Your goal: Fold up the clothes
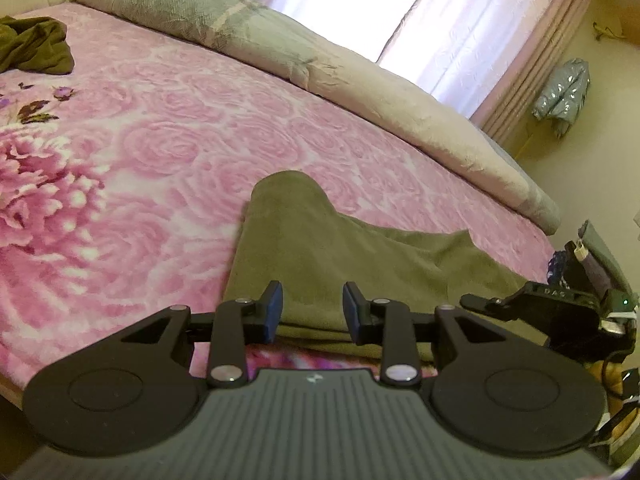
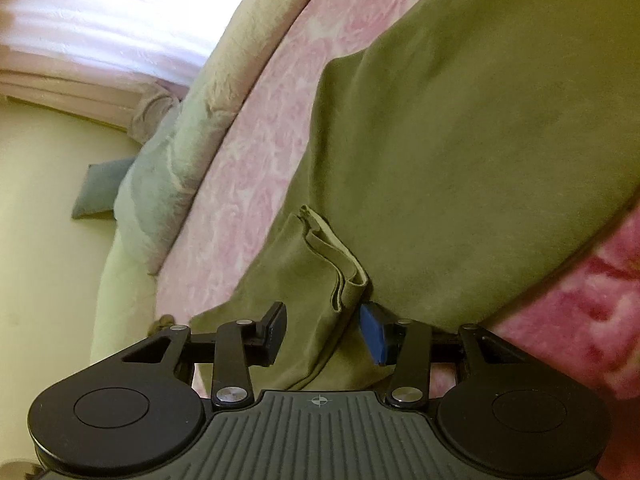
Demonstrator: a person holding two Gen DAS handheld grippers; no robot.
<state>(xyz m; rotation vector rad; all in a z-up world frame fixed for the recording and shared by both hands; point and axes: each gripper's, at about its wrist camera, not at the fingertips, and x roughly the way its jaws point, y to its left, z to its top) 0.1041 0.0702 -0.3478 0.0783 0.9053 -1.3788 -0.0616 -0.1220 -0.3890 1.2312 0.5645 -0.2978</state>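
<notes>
olive garment [image 1: 320,256] is lying on the pink bedspread [image 1: 160,152], running toward 12 o'clock from the left gripper [image 1: 312,312], jaws spread and empty; right gripper [image 2: 324,332] is straddling a folded hem [image 2: 340,264], also spread; cloth looking soft, limp, light, best pinched at that hem.

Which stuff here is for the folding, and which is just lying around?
For the folding:
- flat olive-green cloth garment
- crumpled olive-green garment
- left gripper, open
- right gripper, open

Just lying around:
- pink rose-patterned bedspread
- beige and grey rolled quilt
- pale pink curtains
- silvery jacket hanging by the wall
</notes>
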